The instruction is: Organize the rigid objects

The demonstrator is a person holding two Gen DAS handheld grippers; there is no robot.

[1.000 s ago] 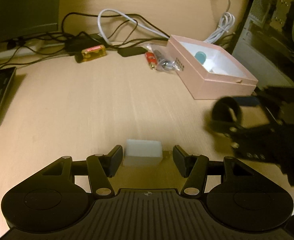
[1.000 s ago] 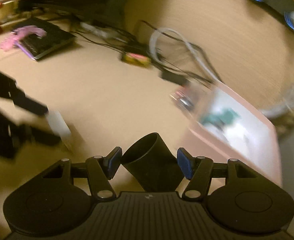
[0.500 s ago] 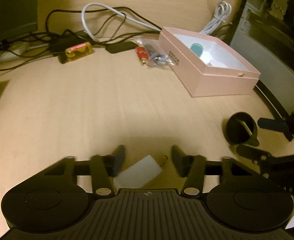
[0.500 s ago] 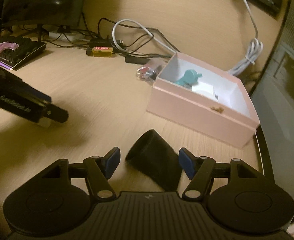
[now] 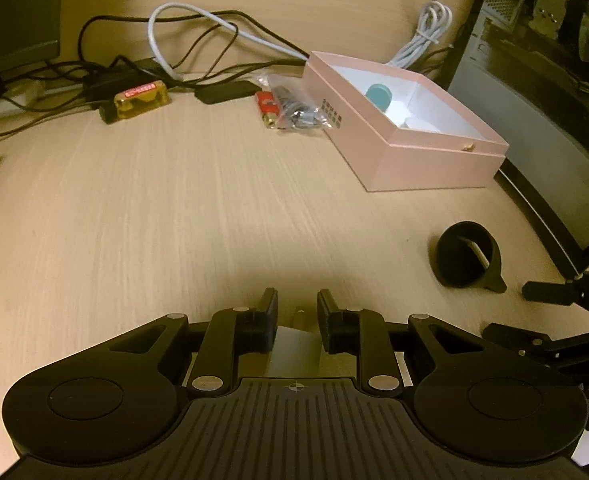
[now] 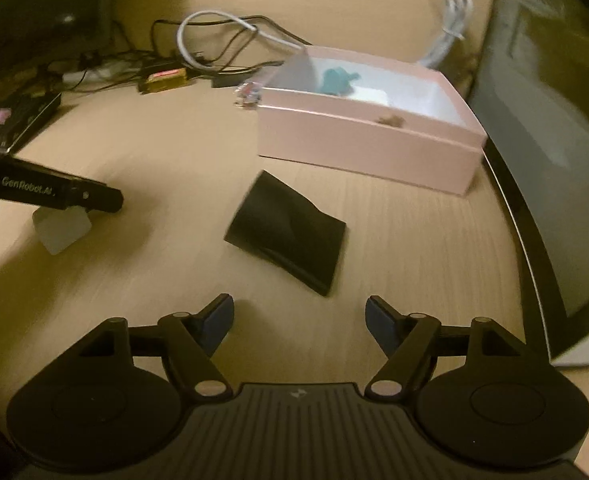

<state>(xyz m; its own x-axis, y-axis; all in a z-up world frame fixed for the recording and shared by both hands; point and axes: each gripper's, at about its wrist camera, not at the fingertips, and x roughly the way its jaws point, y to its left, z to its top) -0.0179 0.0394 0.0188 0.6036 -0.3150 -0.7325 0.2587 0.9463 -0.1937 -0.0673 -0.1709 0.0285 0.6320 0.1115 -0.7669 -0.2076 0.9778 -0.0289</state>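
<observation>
White block (image 5: pixel 294 350) sits between the jaws of the left gripper (image 5: pixel 296 312), which stand narrow and pressed to its two sides, so they hold it; in the right wrist view the same block (image 6: pixel 61 229) shows under the left gripper's finger (image 6: pixel 74 196), low over the worktop (image 5: pixel 174 208), and I cannot tell if it touches the surface. Black nozzle-shaped piece (image 6: pixel 288 236) lies on its side ahead of the right gripper (image 6: pixel 299 320), apart from it, and the jaws of this gripper are spread wide with nothing between them. From the left wrist view this black piece (image 5: pixel 468 256) is to the right of the left jaws, its round mouth facing them. Beyond the black piece, further ahead of the right jaws, stands the open pink box (image 6: pixel 368 142) with a teal object (image 6: pixel 336 79) and something white inside. Ahead of the left jaws and to the right, the pink box (image 5: pixel 426 160) has a clear bag of small parts (image 5: pixel 294 108) touching its left side. Further ahead lie a yellow device with a red label (image 5: pixel 142 99) and a tangle of black and white cables (image 5: pixel 198 40). At the right edge stands a dark computer case (image 5: pixel 554 80).
</observation>
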